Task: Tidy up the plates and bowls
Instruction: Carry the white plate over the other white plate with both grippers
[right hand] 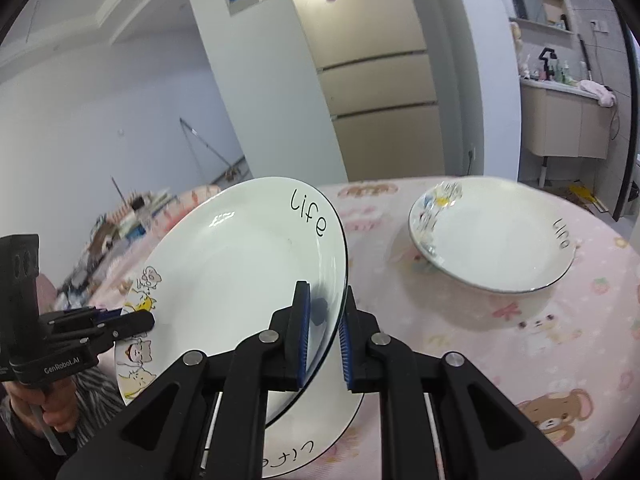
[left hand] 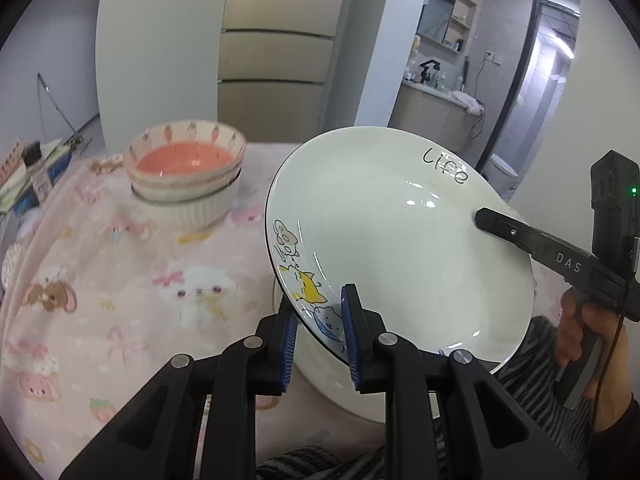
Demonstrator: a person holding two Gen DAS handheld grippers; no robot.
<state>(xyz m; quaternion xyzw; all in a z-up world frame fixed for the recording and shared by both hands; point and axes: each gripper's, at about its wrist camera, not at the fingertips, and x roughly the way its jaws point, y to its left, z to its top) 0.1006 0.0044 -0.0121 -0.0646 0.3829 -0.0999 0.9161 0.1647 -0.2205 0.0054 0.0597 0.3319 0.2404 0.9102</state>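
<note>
A white ceramic plate with a thin dark rim, cartoon animals and the word "life" is held tilted above a table covered with a pink cartoon-print cloth, gripped from two sides at once. The left gripper pinches the plate's edge beside the cartoon figures, its blue-padded fingers on either face of the rim. The right gripper clamps the opposite edge below the lettering, one pad above and one beneath.

Plates of this pattern number three. Besides the raised one, a second matching plate lies flat on the cloth directly under it, mostly covered, with only its near rim and upside-down "life" lettering showing. A third matching plate sits well apart on the right side of the table, unobstructed.

Bowls stand in one stack toward the far left of the table: a pink-lined bowl with a strawberry-print rim on top, nested over others, with a white ribbed bowl at the bottom. At least three can be counted; blur and overlap prevent a firm total.

A small dark-capped bottle and a pile of books or boxes at the table's left edge are blurred and cut off. A beige three-door refrigerator stands behind the table. The holder's striped sleeve is only partly visible.
</note>
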